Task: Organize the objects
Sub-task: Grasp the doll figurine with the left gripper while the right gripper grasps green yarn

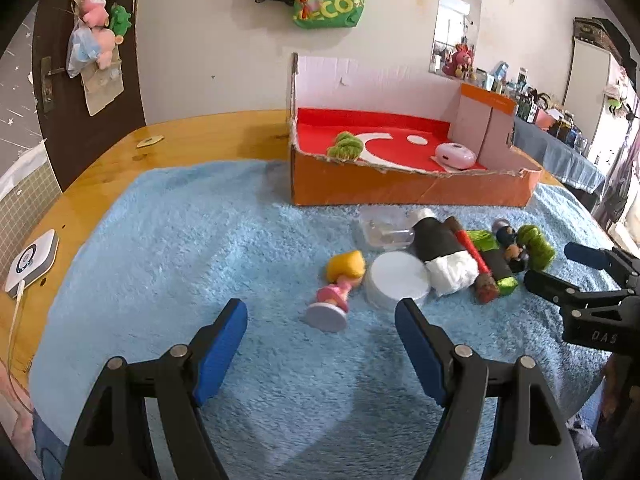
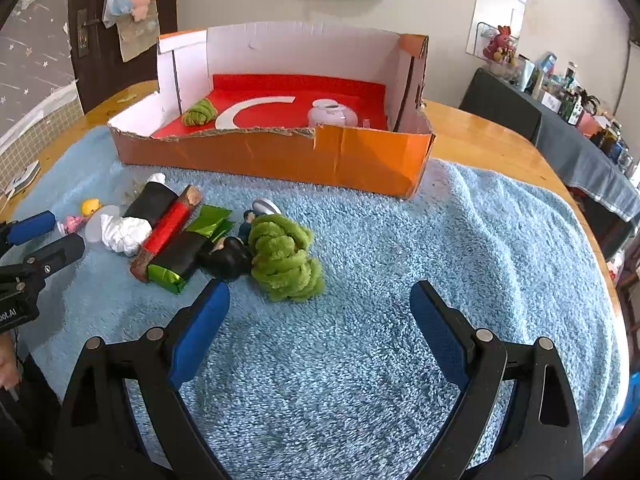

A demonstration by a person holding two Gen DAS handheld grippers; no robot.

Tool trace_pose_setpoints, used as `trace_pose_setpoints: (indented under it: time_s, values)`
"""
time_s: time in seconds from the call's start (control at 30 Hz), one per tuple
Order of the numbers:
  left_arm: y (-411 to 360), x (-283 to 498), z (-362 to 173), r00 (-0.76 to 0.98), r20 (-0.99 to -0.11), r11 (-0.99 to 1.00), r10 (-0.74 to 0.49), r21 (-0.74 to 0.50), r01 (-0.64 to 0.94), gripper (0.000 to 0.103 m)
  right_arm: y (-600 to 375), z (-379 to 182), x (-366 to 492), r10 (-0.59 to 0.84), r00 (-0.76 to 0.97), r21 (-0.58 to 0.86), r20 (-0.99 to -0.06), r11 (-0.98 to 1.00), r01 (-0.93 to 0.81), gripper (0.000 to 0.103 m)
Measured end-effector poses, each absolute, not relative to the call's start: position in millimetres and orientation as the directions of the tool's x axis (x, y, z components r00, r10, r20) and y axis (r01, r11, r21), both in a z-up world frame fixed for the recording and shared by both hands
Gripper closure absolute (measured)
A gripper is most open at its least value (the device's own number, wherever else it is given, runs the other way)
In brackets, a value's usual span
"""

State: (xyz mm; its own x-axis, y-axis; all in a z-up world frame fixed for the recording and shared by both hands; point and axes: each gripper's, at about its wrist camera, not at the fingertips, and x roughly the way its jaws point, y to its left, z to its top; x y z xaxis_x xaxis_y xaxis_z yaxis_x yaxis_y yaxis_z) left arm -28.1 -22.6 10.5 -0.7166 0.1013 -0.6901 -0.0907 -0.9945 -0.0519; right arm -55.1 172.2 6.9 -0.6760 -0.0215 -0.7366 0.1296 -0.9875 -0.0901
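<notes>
An orange cardboard box [image 1: 400, 188] [image 2: 280, 156] with a red floor stands at the back of the blue towel; inside lie a green plush [image 1: 345, 147] [image 2: 199, 112] and a pale pink case [image 1: 456, 156] [image 2: 332, 114]. In front of it lies a pile: a blonde doll [image 1: 340, 284] [image 2: 80, 216], a white round lid [image 1: 398, 278], a black-and-white roll [image 1: 444, 252] [image 2: 136, 220], a red-banded stick [image 1: 474, 258] [image 2: 168, 232], a green-foil black packet [image 2: 184, 256], a dark-haired figurine [image 2: 232, 254] and a green fuzzy plush [image 1: 538, 246] [image 2: 284, 256]. My left gripper [image 1: 320, 344] is open just short of the doll. My right gripper [image 2: 320, 320] is open, empty, near the fuzzy plush.
A blue fluffy towel [image 1: 180, 240] [image 2: 460, 248] covers a round wooden table [image 1: 192, 136] [image 2: 480, 136]. A white device with a cable [image 1: 32, 260] lies at the table's left edge. A clear plastic piece [image 1: 384, 232] lies behind the lid. A cluttered side table [image 2: 580, 120] stands at the right.
</notes>
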Motion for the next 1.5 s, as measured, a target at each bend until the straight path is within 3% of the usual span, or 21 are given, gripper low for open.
trace_pose_setpoints:
  time_s: [0.33,0.63,0.77,0.9,0.97,1.1,1.2,1.27,1.5]
  values:
    - [-28,-42,10,-0.684,-0.713,-0.984,0.153,-0.05,-0.168,0.027,178,11,-68,-0.048,-0.646,-0.091,-0.762,-0.979,0.18,0.011]
    - [-27,-50,13,-0.674,-0.714,-0.975,0.192,-0.063,-0.212,0.049,177,14,-72,-0.066,-0.642,-0.117,-0.764,-0.964,0.237,0.012]
    - [-24,-51,14,-0.668,-0.712,-0.97,0.215,-0.076,-0.23,0.057,176,16,-74,-0.086,-0.644,-0.114,-0.76,-0.958,0.262,0.025]
    - [-22,-54,14,-0.667,-0.711,-0.969,0.222,-0.082,-0.235,0.059,177,15,-75,-0.108,-0.64,-0.092,-0.761,-0.958,0.272,0.029]
    - [-20,-55,15,-0.667,-0.71,-0.968,0.225,-0.083,-0.239,0.061,177,14,-77,-0.122,-0.632,-0.079,-0.766,-0.956,0.281,0.042]
    - [-17,-55,14,-0.661,-0.712,-0.963,0.237,-0.083,-0.256,0.071,173,15,-75,-0.155,-0.624,-0.064,-0.766,-0.947,0.314,0.056]
    - [-14,-55,13,-0.659,-0.713,-0.961,0.24,-0.08,-0.264,0.077,170,15,-74,-0.194,-0.614,-0.037,-0.765,-0.939,0.343,0.072]
    - [-11,-54,12,-0.658,-0.718,-0.962,0.228,-0.062,-0.266,0.082,170,15,-73,-0.195,-0.615,-0.034,-0.764,-0.94,0.34,0.074]
    - [-10,-51,13,-0.663,-0.714,-0.963,0.225,-0.059,-0.263,0.082,171,19,-70,-0.208,-0.629,-0.014,-0.749,-0.944,0.329,0.075]
